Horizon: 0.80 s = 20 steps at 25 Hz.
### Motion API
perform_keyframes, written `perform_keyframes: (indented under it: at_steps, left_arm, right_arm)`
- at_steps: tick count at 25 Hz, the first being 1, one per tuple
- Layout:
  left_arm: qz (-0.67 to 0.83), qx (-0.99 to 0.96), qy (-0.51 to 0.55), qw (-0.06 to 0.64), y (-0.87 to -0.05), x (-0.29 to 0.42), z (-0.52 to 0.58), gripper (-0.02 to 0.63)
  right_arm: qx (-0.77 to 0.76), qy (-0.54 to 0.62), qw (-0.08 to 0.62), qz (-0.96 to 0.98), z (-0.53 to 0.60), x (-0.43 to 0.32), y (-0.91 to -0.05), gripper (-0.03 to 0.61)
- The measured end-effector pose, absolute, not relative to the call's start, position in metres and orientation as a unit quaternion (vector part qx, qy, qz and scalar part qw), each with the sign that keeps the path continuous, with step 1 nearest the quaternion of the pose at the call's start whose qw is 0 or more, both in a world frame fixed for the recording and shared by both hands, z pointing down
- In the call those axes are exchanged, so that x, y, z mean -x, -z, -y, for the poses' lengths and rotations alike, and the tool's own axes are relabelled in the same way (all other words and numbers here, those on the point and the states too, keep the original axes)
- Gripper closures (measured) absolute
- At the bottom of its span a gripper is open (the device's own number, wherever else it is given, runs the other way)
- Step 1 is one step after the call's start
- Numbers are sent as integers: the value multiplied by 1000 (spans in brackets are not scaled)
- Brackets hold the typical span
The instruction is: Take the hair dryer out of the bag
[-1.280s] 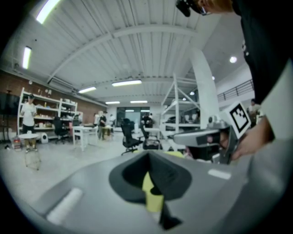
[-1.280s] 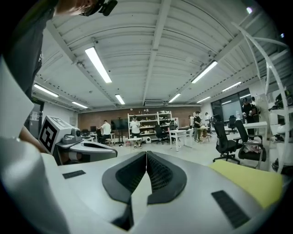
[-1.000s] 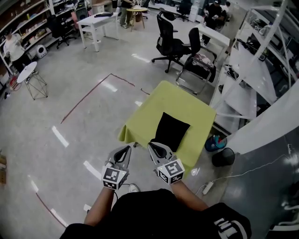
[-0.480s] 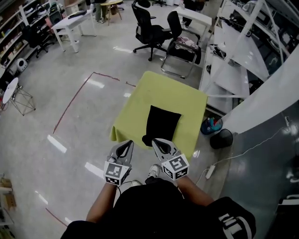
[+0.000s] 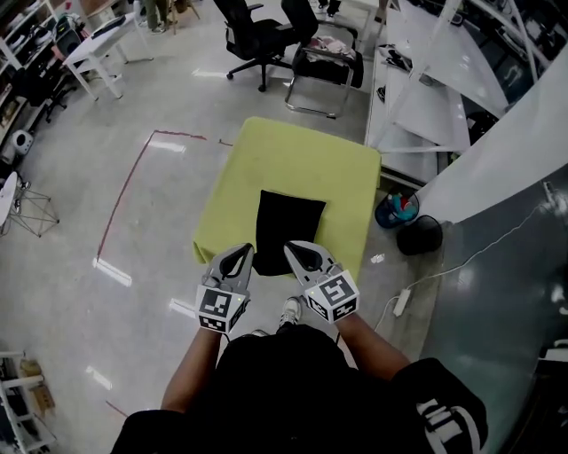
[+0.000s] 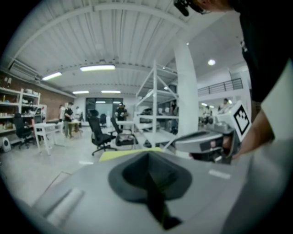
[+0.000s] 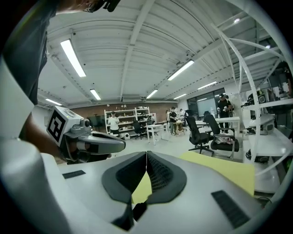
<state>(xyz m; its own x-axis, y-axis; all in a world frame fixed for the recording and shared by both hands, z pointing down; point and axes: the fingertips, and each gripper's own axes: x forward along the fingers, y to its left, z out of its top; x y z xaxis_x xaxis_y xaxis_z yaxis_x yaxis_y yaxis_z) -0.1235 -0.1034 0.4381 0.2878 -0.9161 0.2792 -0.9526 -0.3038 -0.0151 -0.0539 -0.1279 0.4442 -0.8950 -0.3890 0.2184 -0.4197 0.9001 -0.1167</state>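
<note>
A black bag lies flat on the near half of a small table under a yellow-green cloth. The hair dryer is not visible. My left gripper hangs just short of the table's near edge, left of the bag's near end, jaws shut and empty. My right gripper is level with it at the bag's near edge, also shut with nothing in it. In the left gripper view my left gripper points at the cloth; in the right gripper view my right gripper does too, over the cloth.
Black office chairs stand beyond the table. White shelving runs along the right, with a bucket of small items and a black bin at its foot. A white cable and plug lie on the floor at right.
Both grippers and the person have moved forward toward the table; the bag and table now sit closer and more centred under the head view. Jaws stayed shut.
</note>
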Motion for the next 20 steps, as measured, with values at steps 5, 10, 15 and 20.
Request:
perform_keyframes:
  at_steps: [5, 10, 15, 20]
  left_arm:
    - [575, -802, -137, 87, -449, 121, 119, 607]
    - [566, -806, -149, 91, -467, 135, 131, 607]
    - [544, -814, -178, 98, -482, 141, 145, 606]
    - [517, -825, -205, 98, -507, 145, 140, 606]
  right_arm:
    - [-230, -93, 95, 964, 148, 40, -454, 571]
    - [-264, -105, 97, 954, 162, 39, -469, 571]
    - [-300, -131, 117, 938, 176, 32, -492, 571]
    - [-333, -151, 133, 921, 170, 30, -509, 571]
